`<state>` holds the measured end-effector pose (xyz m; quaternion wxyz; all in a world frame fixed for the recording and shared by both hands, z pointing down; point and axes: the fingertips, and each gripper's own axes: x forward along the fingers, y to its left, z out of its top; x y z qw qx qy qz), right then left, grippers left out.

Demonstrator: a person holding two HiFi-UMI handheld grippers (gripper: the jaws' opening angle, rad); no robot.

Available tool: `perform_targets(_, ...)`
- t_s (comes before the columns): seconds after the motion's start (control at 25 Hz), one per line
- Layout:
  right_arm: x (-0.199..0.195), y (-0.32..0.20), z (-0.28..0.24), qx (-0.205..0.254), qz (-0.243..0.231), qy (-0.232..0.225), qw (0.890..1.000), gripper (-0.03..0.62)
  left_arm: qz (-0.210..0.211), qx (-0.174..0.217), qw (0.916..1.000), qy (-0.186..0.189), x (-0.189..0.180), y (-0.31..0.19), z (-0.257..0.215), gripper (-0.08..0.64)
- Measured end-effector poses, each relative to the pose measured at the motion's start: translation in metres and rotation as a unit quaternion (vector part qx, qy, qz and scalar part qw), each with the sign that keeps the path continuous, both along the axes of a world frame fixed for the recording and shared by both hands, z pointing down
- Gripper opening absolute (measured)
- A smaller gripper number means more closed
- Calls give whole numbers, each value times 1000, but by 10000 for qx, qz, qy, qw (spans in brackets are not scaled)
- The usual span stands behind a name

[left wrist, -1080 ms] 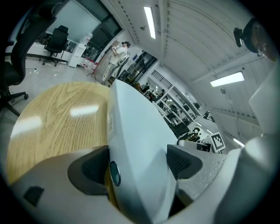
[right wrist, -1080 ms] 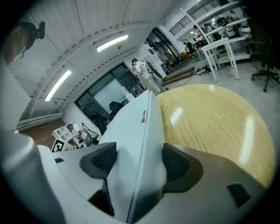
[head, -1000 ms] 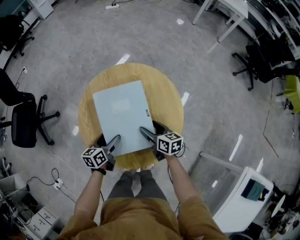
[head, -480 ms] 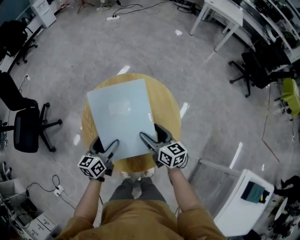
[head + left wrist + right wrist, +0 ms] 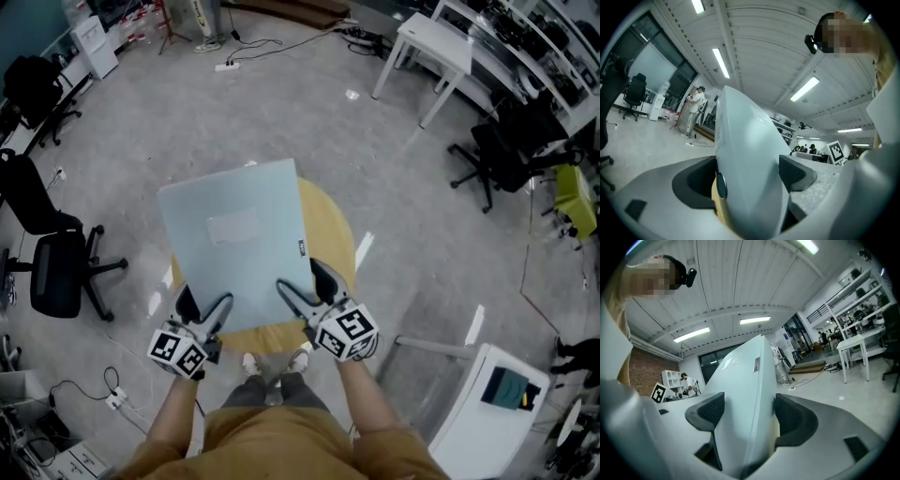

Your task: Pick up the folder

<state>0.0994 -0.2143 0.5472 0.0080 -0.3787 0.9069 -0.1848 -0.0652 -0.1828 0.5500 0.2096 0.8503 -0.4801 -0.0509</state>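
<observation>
- The folder is pale blue-grey and flat. Both grippers hold it by its near edge, over the round wooden table.
- In the head view, it hides most of the table top. Its left and far edges reach out past the table's outline.
- The left gripper grasps the near left corner. In the left gripper view, the two dark pads press on either side of the folder.
- The right gripper grasps the near right corner. In the right gripper view, its jaws are clenched on the folder in the same way.
- Both gripper views look upward. The folder rises steeply in front of the ceiling lights, so its far edge is tilted up.
- A pale rectangular label is on the cover, and a small dark tag is at the right edge.
- A black office chair stands on the grey floor, well apart to the left of the table.
- A white desk stands far behind, to the right.
</observation>
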Motion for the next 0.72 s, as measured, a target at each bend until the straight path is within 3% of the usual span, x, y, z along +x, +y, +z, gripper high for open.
perform_targets(0.36,-8,46,-91,943,13,-38,9955,316,-53,979,9951,-163,-8,41,-89,410)
perform_targets(0.72,1,95,-148,1498,152,-33,9886,316,79,1647,9859,-290,1,82,-151,413)
